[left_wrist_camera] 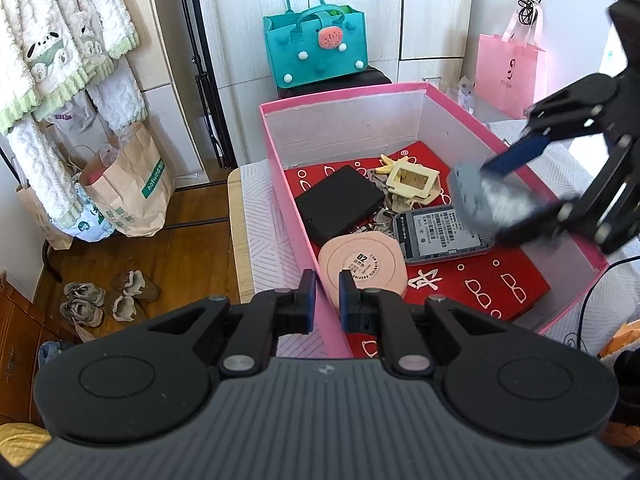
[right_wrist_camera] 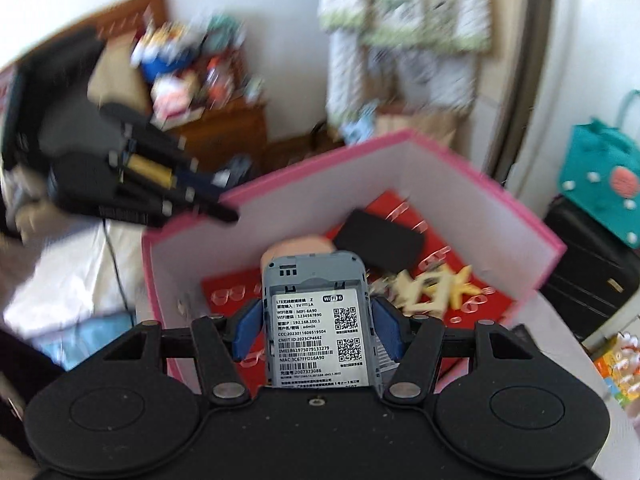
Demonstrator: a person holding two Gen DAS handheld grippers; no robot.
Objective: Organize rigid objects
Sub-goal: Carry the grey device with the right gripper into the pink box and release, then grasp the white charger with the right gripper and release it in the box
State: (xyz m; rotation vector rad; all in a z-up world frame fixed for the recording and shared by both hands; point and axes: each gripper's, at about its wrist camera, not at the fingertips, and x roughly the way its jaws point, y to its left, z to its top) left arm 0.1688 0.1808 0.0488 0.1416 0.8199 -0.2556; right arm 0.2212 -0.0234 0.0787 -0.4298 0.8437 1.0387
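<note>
Right gripper (right_wrist_camera: 316,330) pinches a grey wifi router (right_wrist_camera: 316,312) by its long edges over the pink box (right_wrist_camera: 520,216), stiff, light, slick plastic likely best held mid-body; left gripper (left_wrist_camera: 326,294) nearly shut on nothing; motion blur hides the router's far end.

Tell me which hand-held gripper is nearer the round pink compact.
Left. The left hand-held gripper clamps the pink box wall right beside the compact; the right hand-held gripper is across the box, holding a gray device.

Wooden floor (left_wrist_camera: 188,248), pale cupboard doors (left_wrist_camera: 432,12), teal bag (left_wrist_camera: 316,48) on black stool (left_wrist_camera: 372,78)
</note>
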